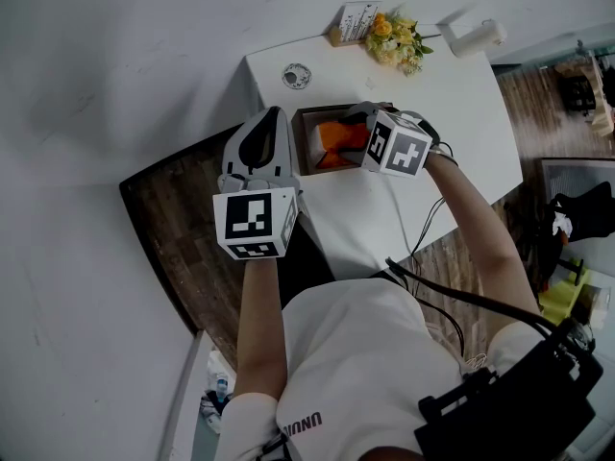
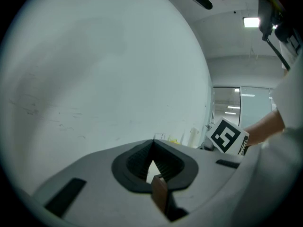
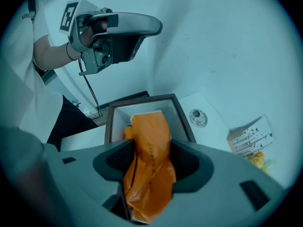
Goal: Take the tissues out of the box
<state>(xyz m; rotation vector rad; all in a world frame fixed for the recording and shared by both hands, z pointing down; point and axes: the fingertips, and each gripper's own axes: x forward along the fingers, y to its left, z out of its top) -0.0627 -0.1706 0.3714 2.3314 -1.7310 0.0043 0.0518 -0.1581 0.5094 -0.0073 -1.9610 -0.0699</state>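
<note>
Right gripper view: creased orange tissues (image 3: 147,160)

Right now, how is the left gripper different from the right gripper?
The right gripper has its fingers shut on an orange tissue pack; the left gripper has its fingers touching at the tips and holds nothing. The right gripper is above the open box; the left gripper is held off to the box's side. Both carry a cube with square markers.
</note>
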